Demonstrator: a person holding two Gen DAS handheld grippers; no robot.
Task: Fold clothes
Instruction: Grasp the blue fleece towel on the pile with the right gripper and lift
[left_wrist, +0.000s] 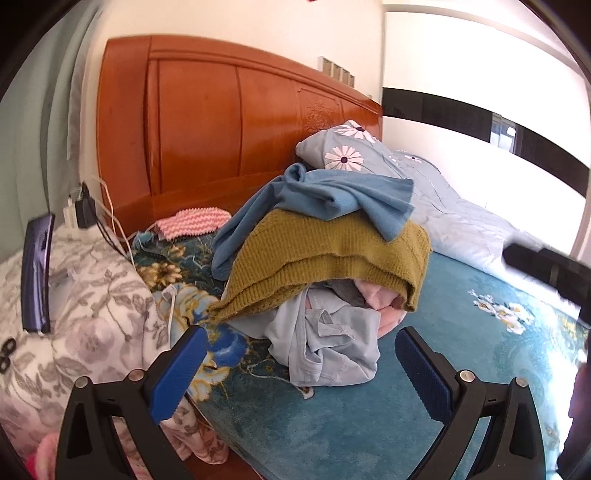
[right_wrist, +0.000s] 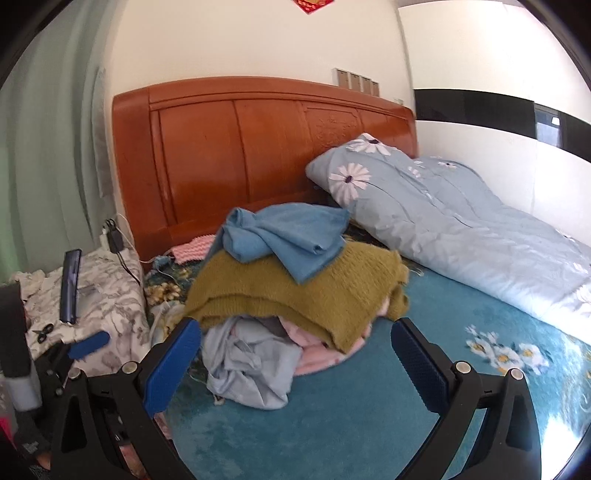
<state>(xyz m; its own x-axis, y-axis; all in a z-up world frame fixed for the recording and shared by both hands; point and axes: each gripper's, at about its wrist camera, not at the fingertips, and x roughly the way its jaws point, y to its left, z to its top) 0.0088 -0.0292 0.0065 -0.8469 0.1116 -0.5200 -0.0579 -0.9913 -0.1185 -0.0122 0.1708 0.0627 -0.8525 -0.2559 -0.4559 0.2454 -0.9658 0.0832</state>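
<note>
A messy pile of clothes sits on the bed. On top lies a crumpled blue top (left_wrist: 325, 195) (right_wrist: 284, 236). Under it is a thick yellow-green knitted sweater (left_wrist: 332, 254) (right_wrist: 295, 291), folded over. At the bottom a pale blue shirt (left_wrist: 325, 339) (right_wrist: 251, 365) spills out in front, bunched up, touching something soft and pink (left_wrist: 380, 295) (right_wrist: 317, 354).

My left gripper (left_wrist: 301, 354) has a black plastic frame with triangular cut-outs and round silver screws at the joints. Its two fingers (left_wrist: 177, 376) carry bright blue pads with a fine ribbed texture. My right gripper (right_wrist: 295, 350) is the same build: black arms, silver screws, blue ribbed fingers (right_wrist: 421, 365).
</note>
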